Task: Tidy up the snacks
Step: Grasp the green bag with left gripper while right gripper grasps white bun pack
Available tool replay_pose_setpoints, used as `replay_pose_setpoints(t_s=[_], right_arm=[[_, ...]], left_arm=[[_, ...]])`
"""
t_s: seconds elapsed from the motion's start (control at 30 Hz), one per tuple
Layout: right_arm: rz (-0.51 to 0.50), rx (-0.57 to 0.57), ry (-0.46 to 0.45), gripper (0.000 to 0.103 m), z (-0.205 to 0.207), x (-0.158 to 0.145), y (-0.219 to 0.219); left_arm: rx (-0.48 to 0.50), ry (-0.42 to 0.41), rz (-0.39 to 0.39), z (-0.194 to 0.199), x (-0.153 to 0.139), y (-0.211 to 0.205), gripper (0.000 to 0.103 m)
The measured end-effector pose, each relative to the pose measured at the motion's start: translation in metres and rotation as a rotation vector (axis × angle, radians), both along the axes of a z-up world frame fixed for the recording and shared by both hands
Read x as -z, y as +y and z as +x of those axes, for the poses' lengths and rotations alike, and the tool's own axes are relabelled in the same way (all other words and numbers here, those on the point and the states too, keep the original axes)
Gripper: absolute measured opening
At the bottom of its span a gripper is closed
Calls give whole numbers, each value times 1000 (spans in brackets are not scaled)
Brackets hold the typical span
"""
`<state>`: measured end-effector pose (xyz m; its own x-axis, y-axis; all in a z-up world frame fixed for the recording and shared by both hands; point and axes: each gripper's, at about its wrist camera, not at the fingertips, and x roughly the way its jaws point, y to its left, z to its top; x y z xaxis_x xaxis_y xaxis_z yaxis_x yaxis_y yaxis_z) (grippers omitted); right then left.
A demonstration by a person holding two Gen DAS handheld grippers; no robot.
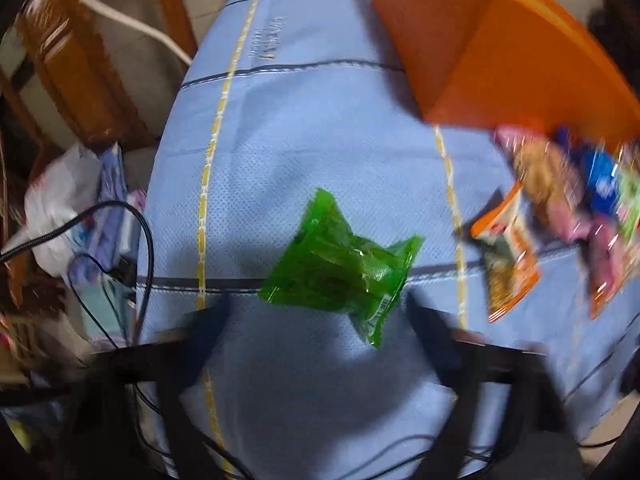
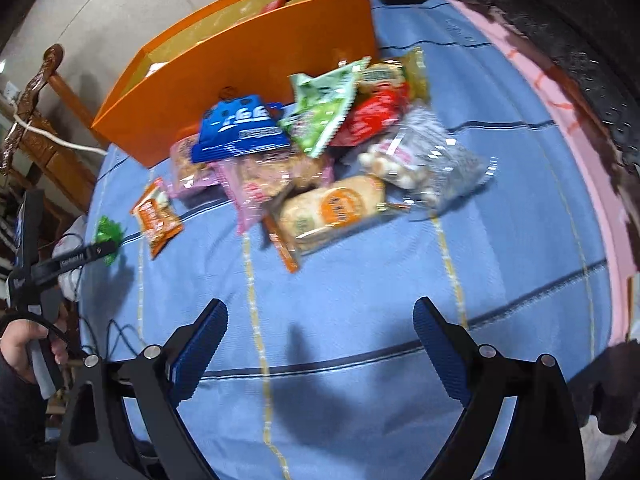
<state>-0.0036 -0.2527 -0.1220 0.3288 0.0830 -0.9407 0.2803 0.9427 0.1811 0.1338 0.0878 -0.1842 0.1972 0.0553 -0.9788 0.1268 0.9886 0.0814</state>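
Snacks [image 2: 320, 160] crinkly, heaped beside orange box [image 2: 248, 64]; my left gripper [image 1: 316, 316] spread before glossy green packet [image 1: 340, 268]; right gripper [image 2: 320, 336] spread.

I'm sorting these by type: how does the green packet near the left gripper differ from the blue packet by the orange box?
The green packet is translucent green; the blue packet is opaque blue with white lettering. The green packet lies alone on the cloth, apart from the heap; the blue packet sits on top of other snacks, close to the orange box. Both are sealed and outside the box.
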Motion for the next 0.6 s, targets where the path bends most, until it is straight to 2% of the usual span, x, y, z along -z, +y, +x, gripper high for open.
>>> replay_pose_setpoints(t_s=[0.07, 0.1, 0.2, 0.3, 0.47, 0.6], right_arm=[[-22, 29, -15, 94, -2, -2, -5], [-31, 42, -26, 94, -3, -3, -8], [-73, 62, -62, 94, 0, -6, -11], [-142, 10, -65, 94, 11, -4, -7], [-125, -58, -48, 94, 28, 11, -2], [-168, -83, -11, 94, 48, 29, -2]], left_arm=[[17, -32, 12, -5, -3, -3, 42], [24, -33, -23, -8, -6, -4, 28], [17, -5, -120, -14, -9, -1, 26], [16, 2, -121, -17, -7, 0, 26], [8, 22, -132, -20, 2, 1, 27], [11, 20, -132, -19, 3, 5, 27]])
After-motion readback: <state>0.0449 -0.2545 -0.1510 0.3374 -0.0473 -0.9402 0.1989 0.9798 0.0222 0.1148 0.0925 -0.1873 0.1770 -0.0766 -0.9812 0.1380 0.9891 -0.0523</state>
